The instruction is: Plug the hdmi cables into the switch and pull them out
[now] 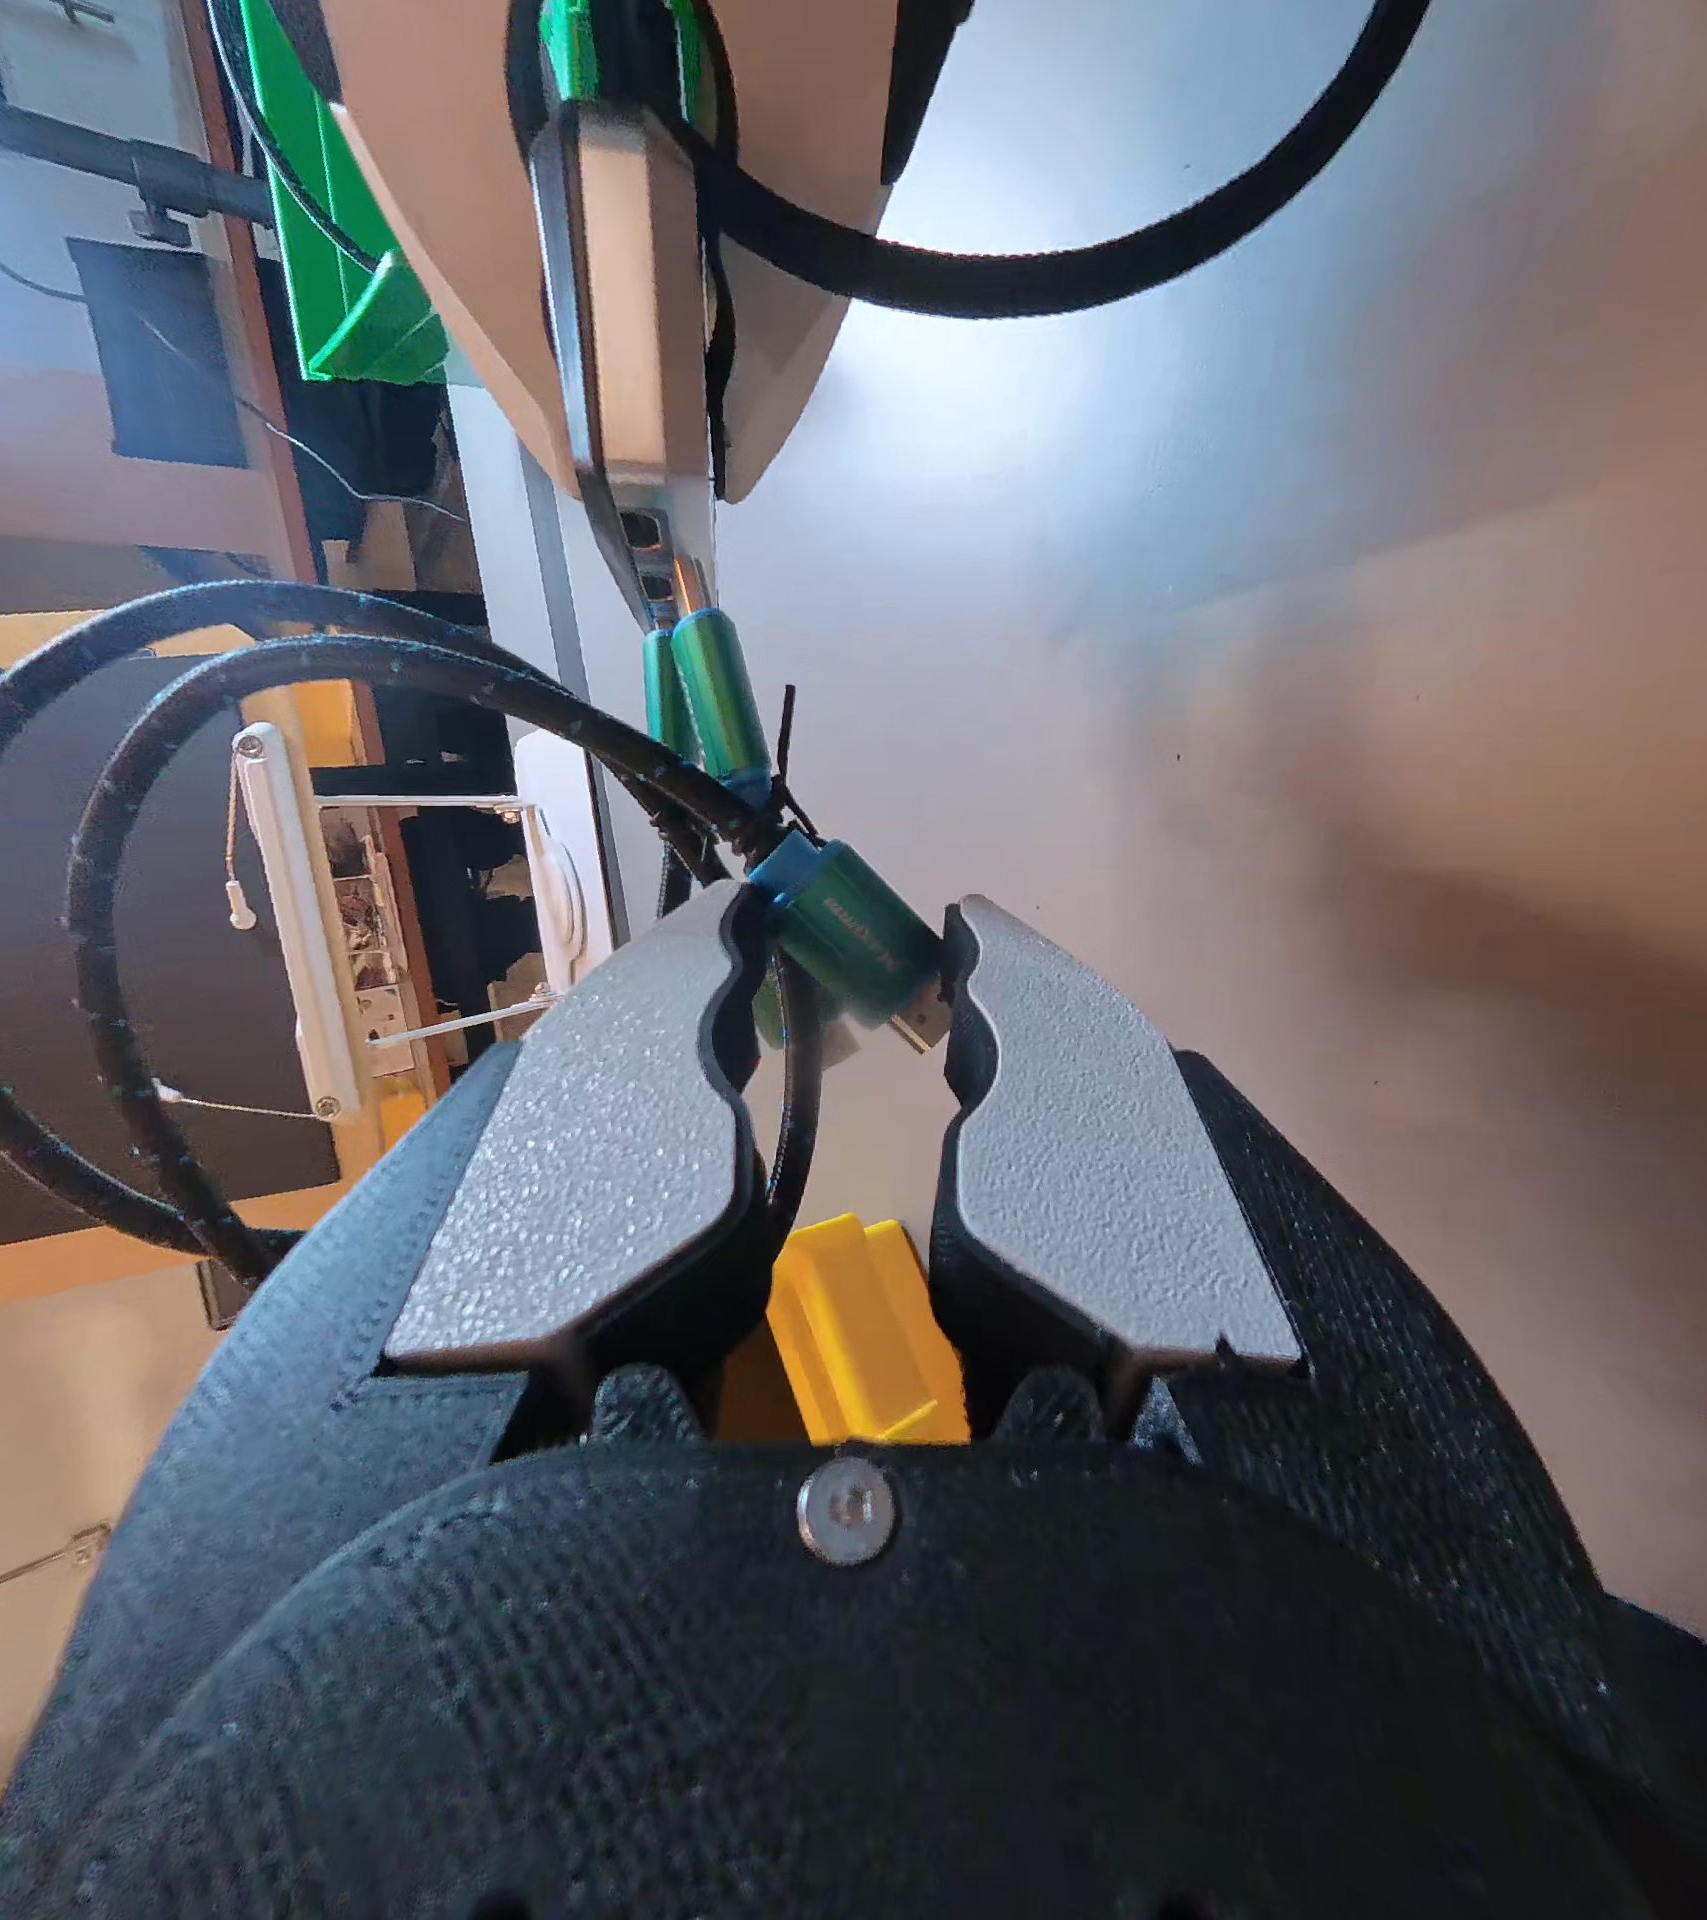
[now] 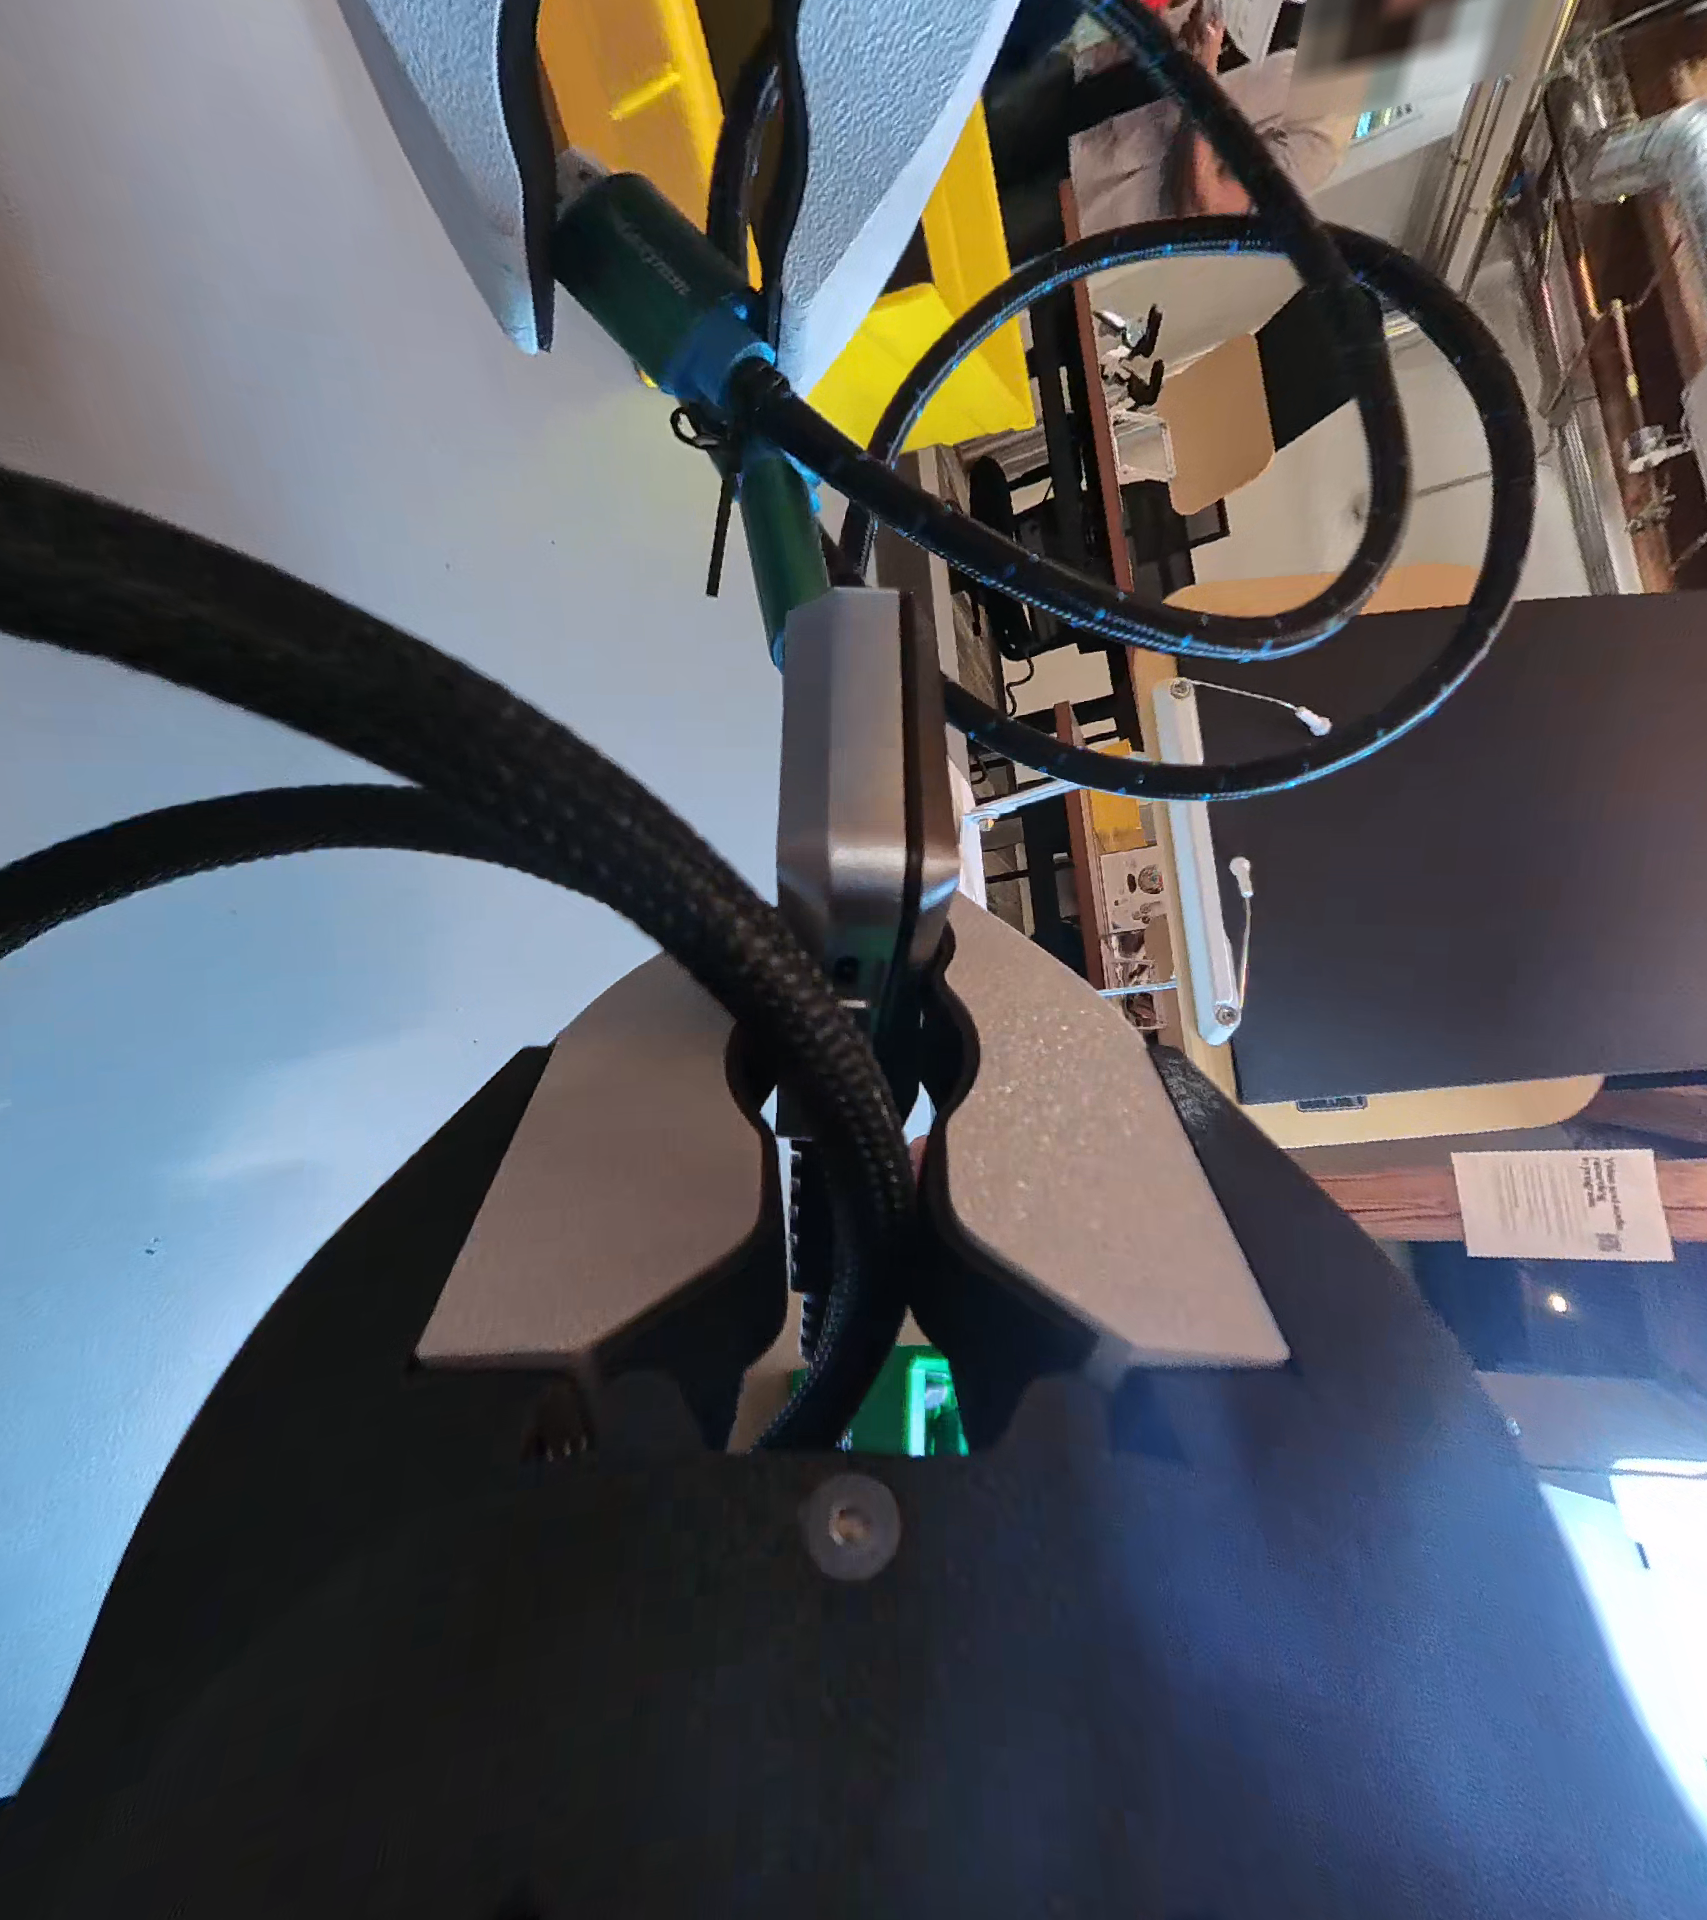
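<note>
In the left wrist view, two loops of black braided cable [image 1: 18, 935] arc out past the edge of the pale table [image 1: 1348, 727] on the left. They run in toward the left gripper [image 1: 844, 971], whose grey textured fingers [image 1: 610, 1122] stand a little apart with a loose green metal HDMI plug [image 1: 854, 940] lying across the gap, its gold tip against the right-hand finger. Whether the jaws press on it cannot be told. A thin black cable also hangs between the fingers. Just beyond, two more green plugs [image 1: 714, 707] sit seated in the end of the flat silver HDMI switch [image 1: 625, 312], which is held on edge above the table by the far gripper. In the right wrist view, a thick black braided cable [image 2: 309, 707] sweeps in from the left edge and passes down between the fingers of the right gripper [image 2: 916, 997], whose jaws are clamped on the near end of the switch [image 2: 844, 769].
</note>
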